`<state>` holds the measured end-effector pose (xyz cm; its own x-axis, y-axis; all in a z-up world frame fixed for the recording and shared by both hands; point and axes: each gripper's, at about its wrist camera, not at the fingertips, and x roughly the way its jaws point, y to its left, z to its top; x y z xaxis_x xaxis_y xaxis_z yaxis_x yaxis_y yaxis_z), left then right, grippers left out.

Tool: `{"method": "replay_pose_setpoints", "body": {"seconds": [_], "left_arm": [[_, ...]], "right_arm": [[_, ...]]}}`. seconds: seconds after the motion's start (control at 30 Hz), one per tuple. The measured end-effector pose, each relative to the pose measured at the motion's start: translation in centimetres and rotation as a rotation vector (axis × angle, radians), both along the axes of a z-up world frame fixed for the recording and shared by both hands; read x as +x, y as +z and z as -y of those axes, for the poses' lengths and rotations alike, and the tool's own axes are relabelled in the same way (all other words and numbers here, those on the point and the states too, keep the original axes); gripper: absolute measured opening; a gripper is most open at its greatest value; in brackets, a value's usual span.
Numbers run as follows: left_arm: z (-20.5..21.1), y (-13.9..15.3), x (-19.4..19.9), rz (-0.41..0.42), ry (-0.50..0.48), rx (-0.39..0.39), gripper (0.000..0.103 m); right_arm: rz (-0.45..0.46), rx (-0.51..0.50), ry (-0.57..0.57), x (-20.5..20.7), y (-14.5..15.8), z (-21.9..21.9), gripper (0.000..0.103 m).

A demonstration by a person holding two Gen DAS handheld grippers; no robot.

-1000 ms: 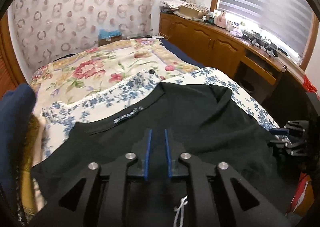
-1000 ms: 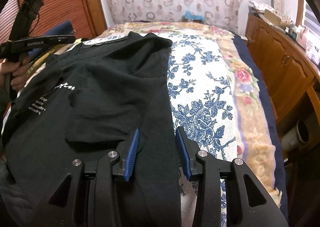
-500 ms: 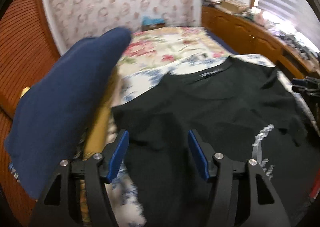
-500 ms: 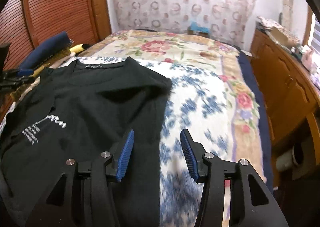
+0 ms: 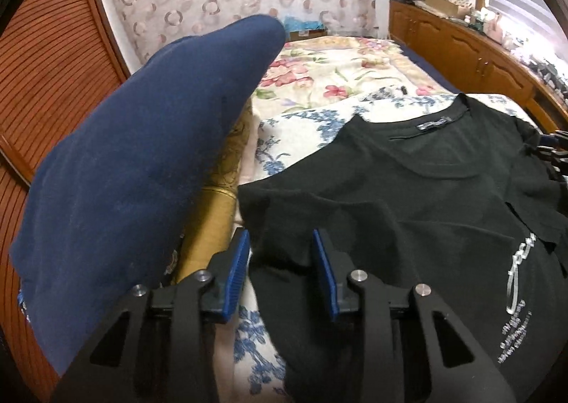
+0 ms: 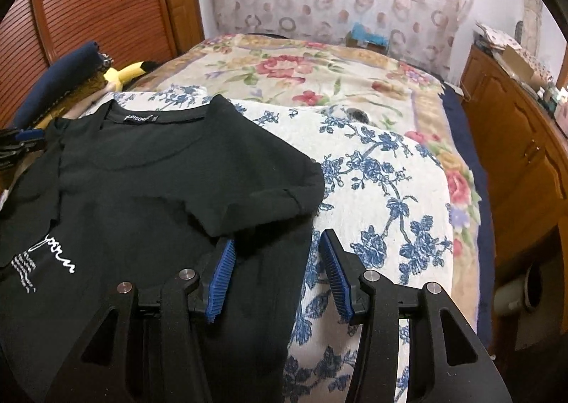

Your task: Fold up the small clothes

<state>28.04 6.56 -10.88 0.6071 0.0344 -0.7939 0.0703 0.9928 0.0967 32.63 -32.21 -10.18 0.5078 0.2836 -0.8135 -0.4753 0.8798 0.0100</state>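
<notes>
We see the black T-shirt (image 6: 149,190) flat on the blue-floral blanket (image 6: 372,190), spread for folding. Left gripper (image 5: 280,261) closing over its left sleeve edge, right gripper (image 6: 275,261) opening astride its right side edge; neither pinches yet.

Each black plastic two-finger claw, left (image 5: 280,273) and right (image 6: 277,277), carries ribbed blue pads (image 6: 220,280) and round silver screws (image 5: 356,275).
</notes>
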Motion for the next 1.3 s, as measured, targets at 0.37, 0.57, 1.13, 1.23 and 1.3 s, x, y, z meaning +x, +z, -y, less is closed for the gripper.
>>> {"method": "replay_pose_setpoints", "body": {"seconds": [0.37,0.57,1.13,1.23,1.3], "left_arm": [[0.5,-1.0,1.5,-0.021,-0.014,0.011,0.036],[-0.1,-1.0,1.6,-0.012,-0.012,-0.023,0.006],[1.3,4.4,-1.8,0.131,-0.11,-0.117,0.005],[1.3,4.5,-2.2,0.133,-0.112,-0.114,0.005],[1.3,4.5,-2.2,0.131,-0.104,-0.118,0.004]], "right_arm": [[0.01,0.027,-0.003,-0.1,-0.2,0.5,0.054],[0.011,0.025,-0.002,-0.2,-0.2,0.3,0.055],[0.012,0.014,0.006,-0.2,-0.2,0.2,0.055],[-0.001,-0.002,0.014,0.0,-0.1,-0.1,0.054],[-0.009,-0.006,0.017,0.4,-0.2,-0.4,0.054]]}}
